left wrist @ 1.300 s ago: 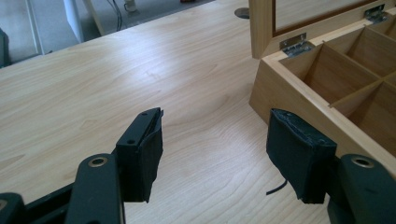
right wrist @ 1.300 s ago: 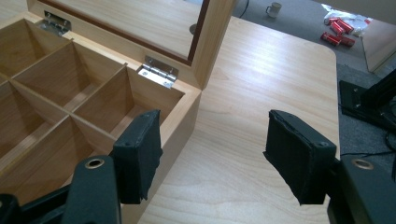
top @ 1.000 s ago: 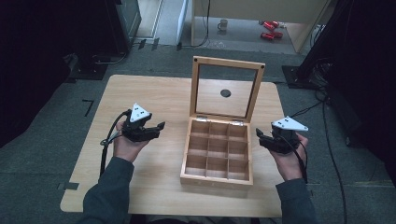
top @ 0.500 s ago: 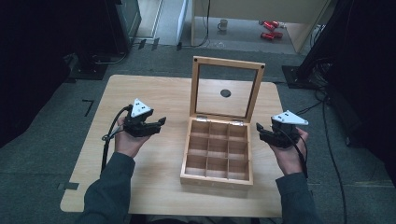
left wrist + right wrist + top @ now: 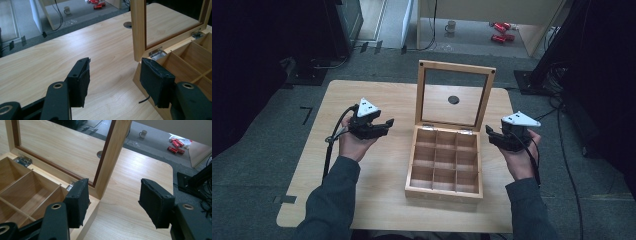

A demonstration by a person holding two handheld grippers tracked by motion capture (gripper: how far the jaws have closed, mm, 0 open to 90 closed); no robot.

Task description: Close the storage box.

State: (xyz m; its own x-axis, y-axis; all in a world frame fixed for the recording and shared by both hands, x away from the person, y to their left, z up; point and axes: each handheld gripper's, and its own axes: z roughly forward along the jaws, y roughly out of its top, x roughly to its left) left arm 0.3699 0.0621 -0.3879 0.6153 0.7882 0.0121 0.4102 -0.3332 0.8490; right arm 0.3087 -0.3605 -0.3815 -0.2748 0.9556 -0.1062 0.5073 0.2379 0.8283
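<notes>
A grey carpet floor (image 5: pixel 257 165) is seen around the light wooden table (image 5: pixel 362 95). At the upper middle of the frame, a white mug (image 5: pixel 451 26) and red cans (image 5: pixel 499 32) are placed on the floor. Dark furniture (image 5: pixel 272 40) is seen at the upper left.

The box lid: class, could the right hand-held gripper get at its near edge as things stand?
Probably yes. The right hand-held gripper sits open beside the wooden box, and the upright lid has bare table around it, nothing between.
</notes>
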